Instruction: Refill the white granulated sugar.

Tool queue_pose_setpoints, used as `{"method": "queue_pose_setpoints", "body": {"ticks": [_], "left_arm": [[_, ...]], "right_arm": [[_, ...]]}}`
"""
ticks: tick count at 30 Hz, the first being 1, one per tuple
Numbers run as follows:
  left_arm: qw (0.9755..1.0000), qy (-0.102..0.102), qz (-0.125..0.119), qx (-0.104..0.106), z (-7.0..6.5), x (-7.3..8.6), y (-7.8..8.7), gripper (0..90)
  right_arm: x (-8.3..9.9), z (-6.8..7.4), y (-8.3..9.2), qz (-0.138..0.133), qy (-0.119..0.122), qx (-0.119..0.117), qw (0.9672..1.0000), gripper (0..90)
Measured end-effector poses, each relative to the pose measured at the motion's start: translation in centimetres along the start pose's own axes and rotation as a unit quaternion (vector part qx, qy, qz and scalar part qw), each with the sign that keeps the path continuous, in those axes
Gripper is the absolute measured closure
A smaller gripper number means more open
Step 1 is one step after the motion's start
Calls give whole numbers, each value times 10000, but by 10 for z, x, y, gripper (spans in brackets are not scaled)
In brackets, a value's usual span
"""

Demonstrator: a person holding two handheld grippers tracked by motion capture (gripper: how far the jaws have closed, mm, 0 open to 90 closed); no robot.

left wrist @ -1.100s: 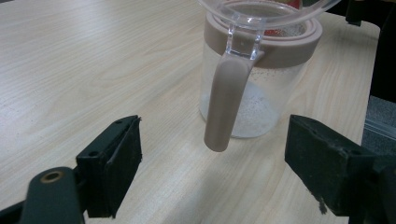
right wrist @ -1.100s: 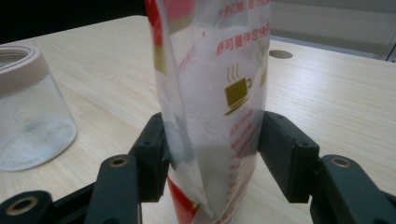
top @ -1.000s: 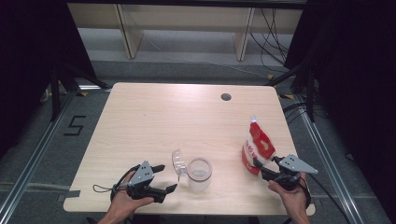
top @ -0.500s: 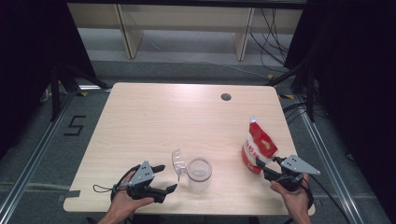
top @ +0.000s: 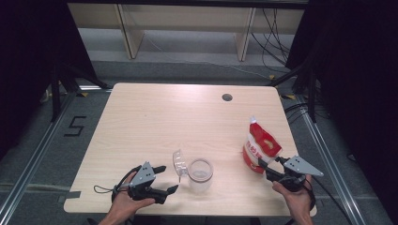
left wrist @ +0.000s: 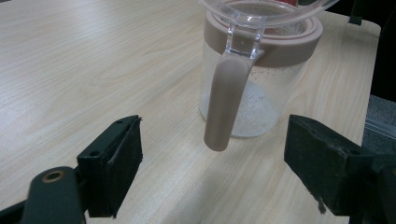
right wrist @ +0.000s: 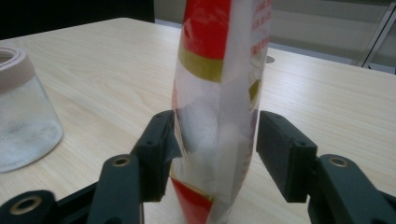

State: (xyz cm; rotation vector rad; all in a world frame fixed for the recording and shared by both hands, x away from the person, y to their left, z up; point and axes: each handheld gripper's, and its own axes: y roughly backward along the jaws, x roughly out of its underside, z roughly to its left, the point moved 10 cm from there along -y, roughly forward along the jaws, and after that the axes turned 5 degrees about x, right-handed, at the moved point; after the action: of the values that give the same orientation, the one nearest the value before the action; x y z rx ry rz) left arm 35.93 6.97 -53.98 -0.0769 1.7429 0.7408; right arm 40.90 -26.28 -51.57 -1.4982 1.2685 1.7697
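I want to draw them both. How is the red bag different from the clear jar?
The bag is red and white, so its inside is hidden; the jar is see-through. The bag is tall and slim; the jar is short and round. The bag stands between the right gripper's jaws; the jar has a flip lid standing open. Both stand upright on the table.

A pale wooden table (top: 155, 122) bore everything. Near its front edge, slightly right of the middle, stood a clear glass jar with a pinkish-brown collar (top: 200, 175), and its hinged clear lid (top: 179, 162) stood tipped open at the jar's left side. A red and white plastic pouch (top: 259, 146) stood upright well to the right of the jar, near the table's right edge. A small round dark hole (top: 227, 97) sat far behind both, toward the back edge. The left gripper (top: 162, 180) lay just left of the jar; the right gripper (top: 263, 166) sat at the pouch's front, the pouch between its jaws.
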Motion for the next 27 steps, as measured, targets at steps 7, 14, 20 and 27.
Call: {"method": "queue_pose_setpoints", "body": {"ticks": [7, 14, 20, 27], "left_arm": [[10000, -64, 20, 19, 0, 0, 0, 189], [10000, -75, 18, 22, 0, 0, -1, 189], [9999, -84, 38, 45, 0, 1, -1, 189], [10000, -79, 7, 55, 0, 0, -1, 189]], "right_arm": [[2, 6, -9, 40, -18, 150, 9999, 350], [0, 2, -16, -166, -63, 182, 9997, 287], [2, 2, -21, -110, -39, 276, 9995, 261], [0, 0, -33, -257, 161, 271, 9992, 271]]}}
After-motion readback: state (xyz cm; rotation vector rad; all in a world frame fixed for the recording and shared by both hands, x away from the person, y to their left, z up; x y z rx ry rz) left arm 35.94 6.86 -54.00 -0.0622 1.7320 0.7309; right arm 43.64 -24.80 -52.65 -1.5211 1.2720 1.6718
